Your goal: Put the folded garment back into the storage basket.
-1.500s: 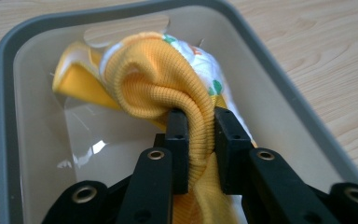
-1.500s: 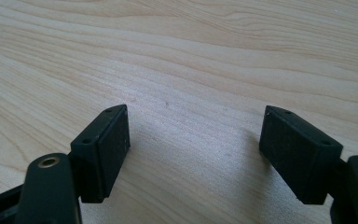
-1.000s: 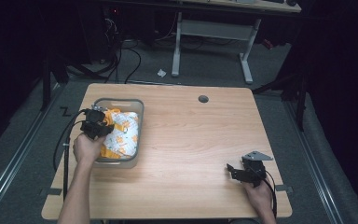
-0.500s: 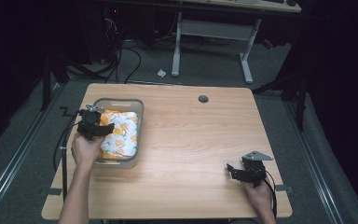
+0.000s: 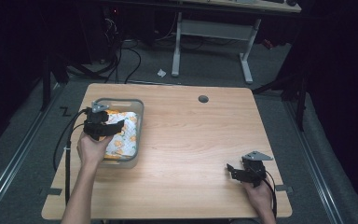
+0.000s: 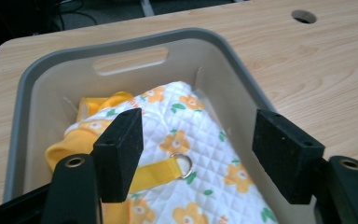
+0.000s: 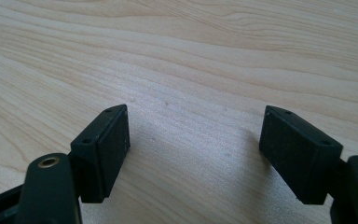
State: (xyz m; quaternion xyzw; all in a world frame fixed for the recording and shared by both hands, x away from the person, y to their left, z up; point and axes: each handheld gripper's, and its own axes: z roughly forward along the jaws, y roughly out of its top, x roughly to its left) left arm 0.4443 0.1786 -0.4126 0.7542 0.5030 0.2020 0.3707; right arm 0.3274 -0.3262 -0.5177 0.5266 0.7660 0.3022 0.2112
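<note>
A white quilted cloth with orange flowers (image 5: 125, 139) lies in a grey plastic bin (image 5: 140, 112) at the table's left. My left gripper (image 5: 116, 127) hovers just above it. In the left gripper view the cloth (image 6: 191, 121) shows a yellow strap with a metal ring (image 6: 182, 165) below the gripper (image 6: 198, 149). Its jaws have just been opening and stand apart, clear of the cloth, holding nothing. My right gripper (image 5: 230, 170) rests near the table's front right, open over bare wood (image 7: 193, 140).
The wooden table (image 5: 196, 135) has a round cable hole (image 5: 203, 99) near its far edge. The bin's far wall has a handle slot (image 6: 130, 60). Cables trail off the table's left side. A desk frame stands on the floor beyond.
The left gripper's jaws have opened and let go of the cloth, and the hand has lifted a little above the bin. The right gripper has not moved.
</note>
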